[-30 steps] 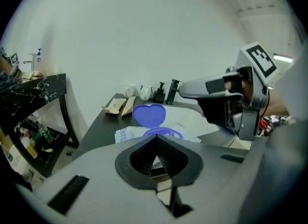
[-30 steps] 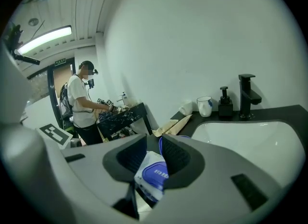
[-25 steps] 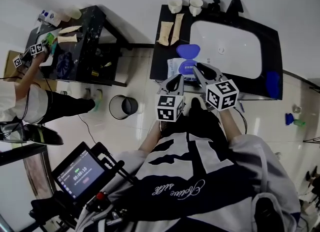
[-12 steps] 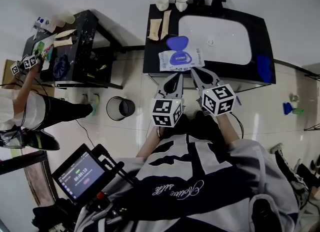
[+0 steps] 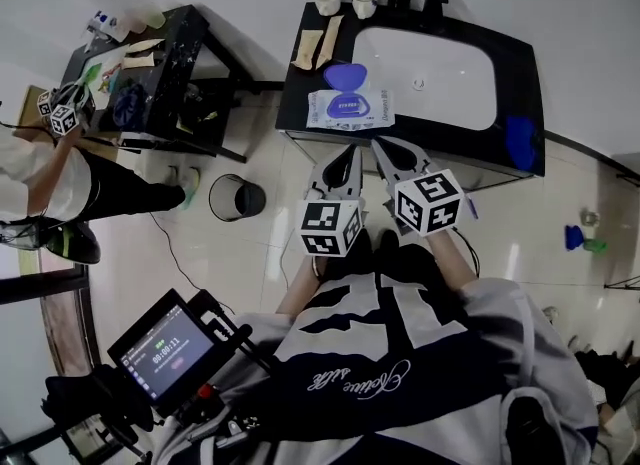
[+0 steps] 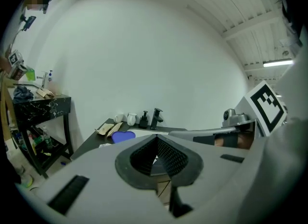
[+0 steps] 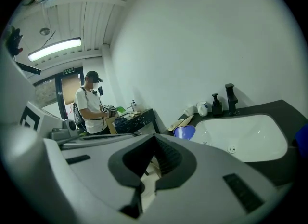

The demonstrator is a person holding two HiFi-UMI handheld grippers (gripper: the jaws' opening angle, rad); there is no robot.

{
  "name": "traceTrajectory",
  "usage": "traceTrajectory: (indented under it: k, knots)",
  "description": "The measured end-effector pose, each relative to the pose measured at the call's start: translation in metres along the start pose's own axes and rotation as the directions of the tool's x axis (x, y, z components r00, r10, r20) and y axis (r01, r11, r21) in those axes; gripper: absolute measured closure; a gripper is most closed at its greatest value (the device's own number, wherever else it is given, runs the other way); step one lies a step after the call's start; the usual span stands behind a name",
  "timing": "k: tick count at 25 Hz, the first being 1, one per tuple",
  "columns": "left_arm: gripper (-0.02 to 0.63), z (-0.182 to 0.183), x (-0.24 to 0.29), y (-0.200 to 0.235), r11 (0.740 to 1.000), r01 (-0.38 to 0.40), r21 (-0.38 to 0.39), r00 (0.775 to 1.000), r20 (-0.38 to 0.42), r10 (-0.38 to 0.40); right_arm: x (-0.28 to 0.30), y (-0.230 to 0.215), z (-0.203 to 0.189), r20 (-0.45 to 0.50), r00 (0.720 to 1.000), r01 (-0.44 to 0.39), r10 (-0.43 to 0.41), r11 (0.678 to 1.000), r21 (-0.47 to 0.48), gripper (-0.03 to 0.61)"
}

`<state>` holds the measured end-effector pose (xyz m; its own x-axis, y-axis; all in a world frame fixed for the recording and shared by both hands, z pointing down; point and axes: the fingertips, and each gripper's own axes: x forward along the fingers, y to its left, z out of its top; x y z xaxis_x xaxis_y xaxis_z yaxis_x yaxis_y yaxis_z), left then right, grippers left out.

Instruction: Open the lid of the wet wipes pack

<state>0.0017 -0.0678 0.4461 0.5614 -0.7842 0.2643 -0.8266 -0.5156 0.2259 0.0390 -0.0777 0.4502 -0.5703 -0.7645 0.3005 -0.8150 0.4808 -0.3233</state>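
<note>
Head view, open wet wipes pack (image 5: 350, 111), monitor (image 5: 165, 350) reading 00:00:11, left gripper (image 5: 349, 154) and right gripper (image 5: 380, 146) jaws together

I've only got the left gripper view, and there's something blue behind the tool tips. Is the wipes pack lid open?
Observer: Yes. The head view shows the wet wipes pack on the counter beside the sink, its blue lid flipped open.
Operator: Is the other one carrying anything?
Observer: No. The right gripper view shows the right tool shut, nothing between its jaws.
Operator: Anything on the floor?
Observer: A round bin stands left of the left tool in the head view.
</note>
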Motion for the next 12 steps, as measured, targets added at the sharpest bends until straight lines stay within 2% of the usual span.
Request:
traceTrajectory:
  k: [5, 12]
  knots:
    - [0.615, -0.008, -0.013, -0.021, 0.999, -0.045, -0.003, 0.999, 0.009, 0.045, -0.027, 0.004, -0.005, 0.022, 0.999, -0.041, 0.041, 0.999, -0.007, 0.580]
    - [0.615, -0.006, -0.021, -0.021, 0.997, -0.077, 0.013, 0.997, 0.022, 0.077, -0.033, 0.012, -0.005, 0.038, 0.997, -0.068, 0.069, 0.997, -0.039, 0.580]
